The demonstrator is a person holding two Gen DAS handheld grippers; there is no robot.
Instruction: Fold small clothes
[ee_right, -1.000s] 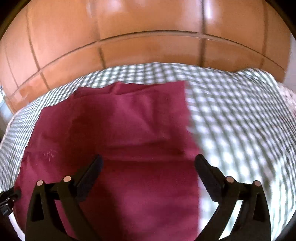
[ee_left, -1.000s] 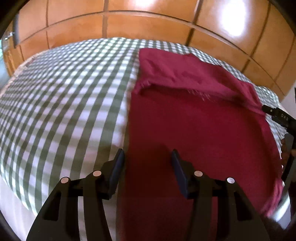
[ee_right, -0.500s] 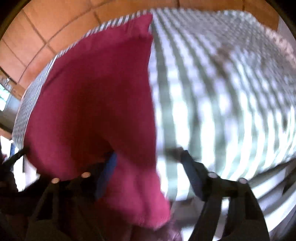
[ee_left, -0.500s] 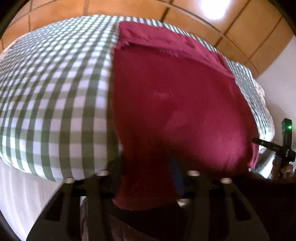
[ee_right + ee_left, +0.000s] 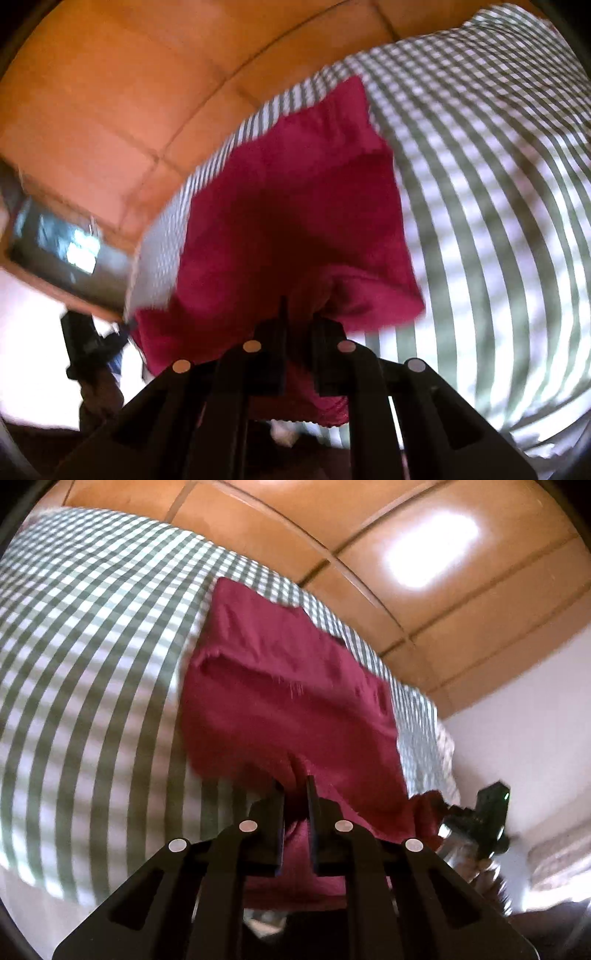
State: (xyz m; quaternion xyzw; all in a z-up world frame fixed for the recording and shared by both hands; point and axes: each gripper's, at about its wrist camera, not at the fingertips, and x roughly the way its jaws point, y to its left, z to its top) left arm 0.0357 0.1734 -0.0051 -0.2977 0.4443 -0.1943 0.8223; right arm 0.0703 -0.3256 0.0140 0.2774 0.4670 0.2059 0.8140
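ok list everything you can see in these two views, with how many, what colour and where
cloth: one, dark red, lying on the bed, its near edge pinched and lifted by both grippers
bed sheet: one, green and white check, covering the bed under the cloth
wall panels: several, glossy orange-brown wood, behind the bed
white wall: one, at the right of the left wrist view
left gripper: one, black, shut on the cloth's near edge
right gripper: one, black, shut on the cloth's near edge
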